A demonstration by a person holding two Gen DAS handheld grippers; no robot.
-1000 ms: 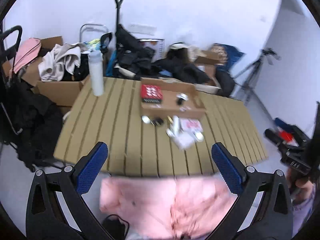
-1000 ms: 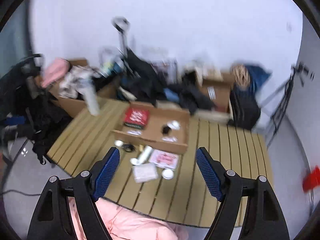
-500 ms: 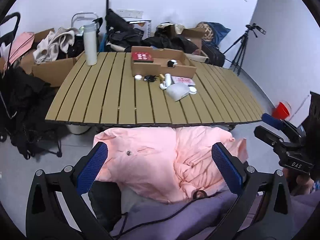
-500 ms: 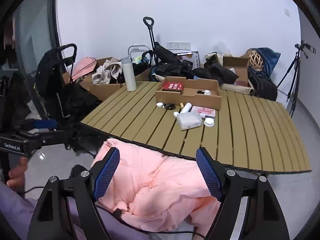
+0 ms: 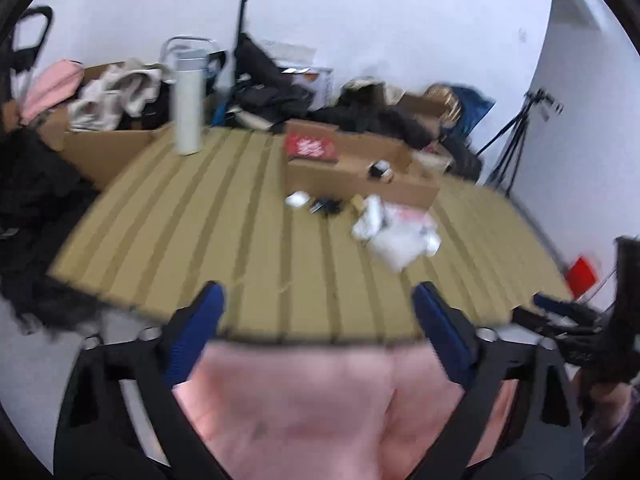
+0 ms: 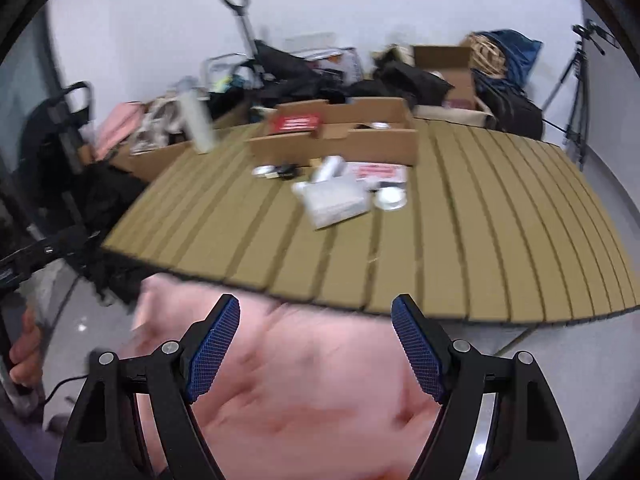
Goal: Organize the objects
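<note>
Pink cloth (image 5: 320, 408) fills the lower field of both wrist views, lying in front of the near edge of the slatted tabletop (image 5: 224, 232). Compared with half a second ago, the tabletop sits higher and larger in each view and both pictures are smeared: you have brought both tools down and forward toward its near edge.

Left tool (image 5: 316, 320): its jaws have just been closing a little, yet they stand wide apart with nothing between them, only the cloth and the table edge beyond. Right tool (image 6: 316, 336): likewise narrowed slightly, still released and empty.

Objects to be organized lie well ahead of you, near the middle of the tabletop, none of them touched. A cardboard tray (image 6: 340, 140) holds a red box (image 6: 294, 123) in its left part. In front of the tray lie a white packet (image 6: 336, 198), a round white lid (image 6: 390, 199) just beside it, a white tube (image 6: 330, 168), a pink-printed card (image 6: 376, 172) and small dark items (image 6: 286, 170). A tall white bottle (image 5: 188, 100) stands apart at the far left.

Reading: this is the approach phase. No sorting has begun; your next move probably calls for reaching on to the loose items in front of the tray. Blur leaves the smallest items unidentifiable.
</note>
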